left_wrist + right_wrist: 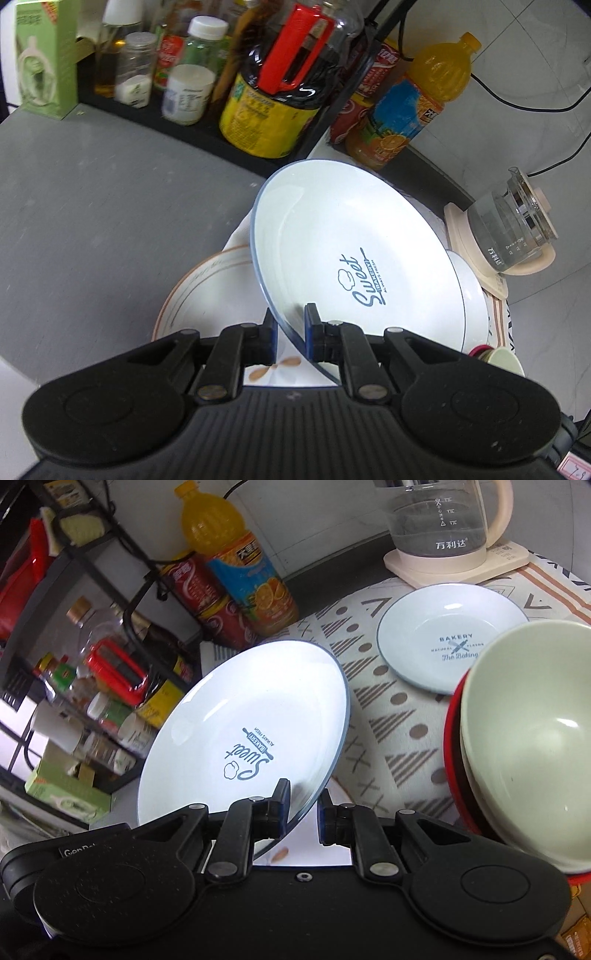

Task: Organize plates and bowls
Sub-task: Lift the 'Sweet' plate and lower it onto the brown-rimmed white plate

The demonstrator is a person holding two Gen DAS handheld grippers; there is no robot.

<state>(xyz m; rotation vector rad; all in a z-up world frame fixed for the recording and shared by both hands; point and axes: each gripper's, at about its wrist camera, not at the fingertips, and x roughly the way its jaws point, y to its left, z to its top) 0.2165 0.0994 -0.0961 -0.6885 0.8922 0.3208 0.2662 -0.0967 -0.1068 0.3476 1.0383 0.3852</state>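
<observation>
The left gripper (290, 334) has its two blue-padded fingers pinched on the near rim of a white plate with a blue edge and "Sweet Bakery" lettering (354, 254), which tilts up and away from it, clear of the table. Below the fingers and off to the left lies a cream plate with a brown rim line (207, 291) on the grey counter (92, 206). A smaller white plate (467, 291) peeks out behind the held plate's right edge, and a pale green bowl (502, 360) sits low to the right. Beyond the plate stand a black rack of bottles and jars (207, 122), an orange juice bottle (413, 107) and a glass kettle (517, 229) on its cream base.

The right gripper (304, 812) straddles the same plate's rim (251, 731) from the opposite side; its left finger sits against the plate, but a gap shows at the right finger, so whether it truly clamps cannot be told. Just right of it are stacked pale green bowls (532, 738) inside a red one (452, 760). Ahead and right, a small plate marked "Bakery" (443, 635) lies flat on a patterned cloth (388, 709), with the kettle farther behind.
</observation>
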